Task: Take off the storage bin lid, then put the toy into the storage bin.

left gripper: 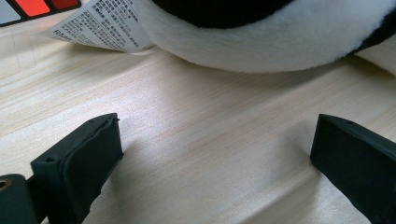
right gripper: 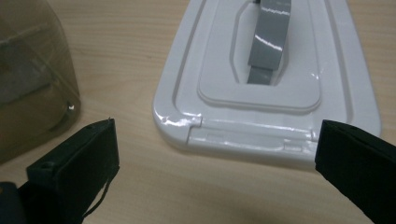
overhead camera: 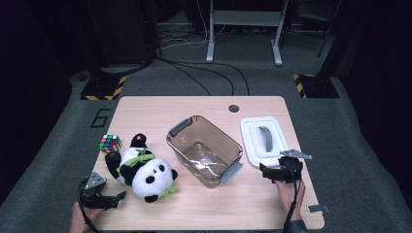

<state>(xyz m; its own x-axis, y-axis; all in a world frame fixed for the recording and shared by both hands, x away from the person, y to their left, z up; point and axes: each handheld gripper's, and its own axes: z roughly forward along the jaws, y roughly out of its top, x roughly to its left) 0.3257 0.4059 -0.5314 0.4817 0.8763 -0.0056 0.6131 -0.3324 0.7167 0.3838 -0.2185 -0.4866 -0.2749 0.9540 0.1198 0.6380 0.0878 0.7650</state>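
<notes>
We have both claws spread wide and holding nothing: the left gripper (overhead camera: 118,196) faces the panda plush (overhead camera: 144,170) lying on the table (overhead camera: 204,208), the right gripper (overhead camera: 265,171) faces the white lid (overhead camera: 252,145). The clear bin (overhead camera: 204,149) looks almost empty, perhaps a small item inside, so packing and closing remain.

Rubik's cube (overhead camera: 110,142) on table (overhead camera: 204,208), at panda's 10 o'clock; clear bin (overhead camera: 205,150) at table centre, at panda's 2 o'clock.

Grey carpet floor (overhead camera: 369,145) — dark room, hazard-striped stand bases (overhead camera: 103,90).
</notes>
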